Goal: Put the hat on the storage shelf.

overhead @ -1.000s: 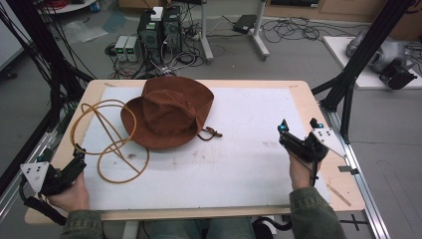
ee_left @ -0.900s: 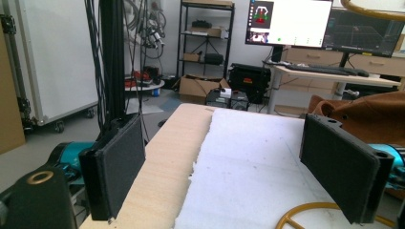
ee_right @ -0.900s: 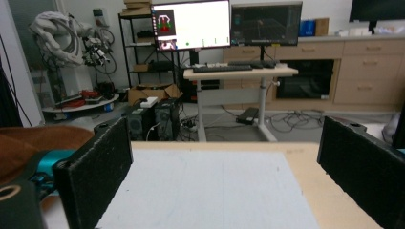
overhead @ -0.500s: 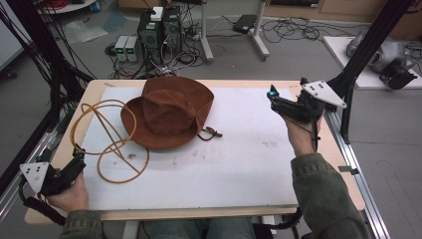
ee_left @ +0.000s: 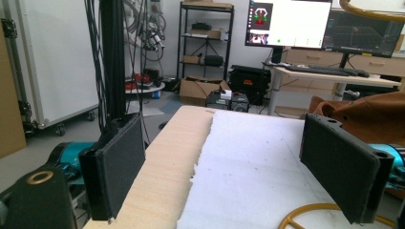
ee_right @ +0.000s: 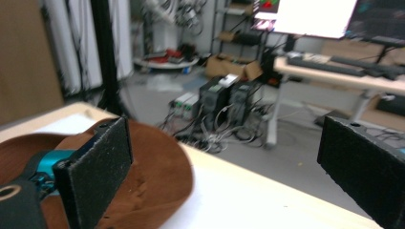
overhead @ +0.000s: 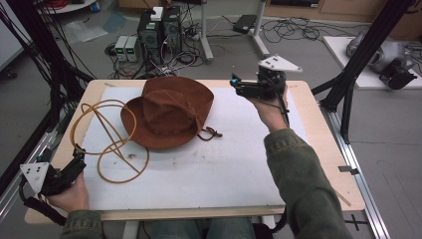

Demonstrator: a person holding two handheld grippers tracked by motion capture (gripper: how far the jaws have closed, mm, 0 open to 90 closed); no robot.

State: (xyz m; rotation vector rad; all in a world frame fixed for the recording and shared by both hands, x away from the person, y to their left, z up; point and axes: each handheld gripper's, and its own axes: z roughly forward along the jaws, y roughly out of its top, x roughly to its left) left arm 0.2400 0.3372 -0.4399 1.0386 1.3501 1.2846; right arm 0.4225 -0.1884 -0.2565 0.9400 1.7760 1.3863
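A brown wide-brimmed hat [overhead: 169,112] lies crown up on the white mat, with a thin cord [overhead: 210,132] trailing from its brim at the right. My right gripper [overhead: 235,83] hangs open in the air just right of the hat's far brim, pointing left at it. In the right gripper view the hat [ee_right: 157,183] shows between and below the parted jaws [ee_right: 229,176]. My left gripper [overhead: 79,157] rests open at the table's front left corner, beside a yellow rope [overhead: 107,144]. The left gripper view has the hat [ee_left: 372,117] at far right.
The rope loops over the mat's left part, from the hat's brim to the front. Black frame posts [overhead: 356,69] stand at both sides of the table [overhead: 318,129]. Computers and cables [overhead: 159,35] sit on the floor beyond the far edge.
My right gripper has risen from the table's right edge and swung far and left, up to the hat's brim. The left gripper, hat and rope have stayed put.
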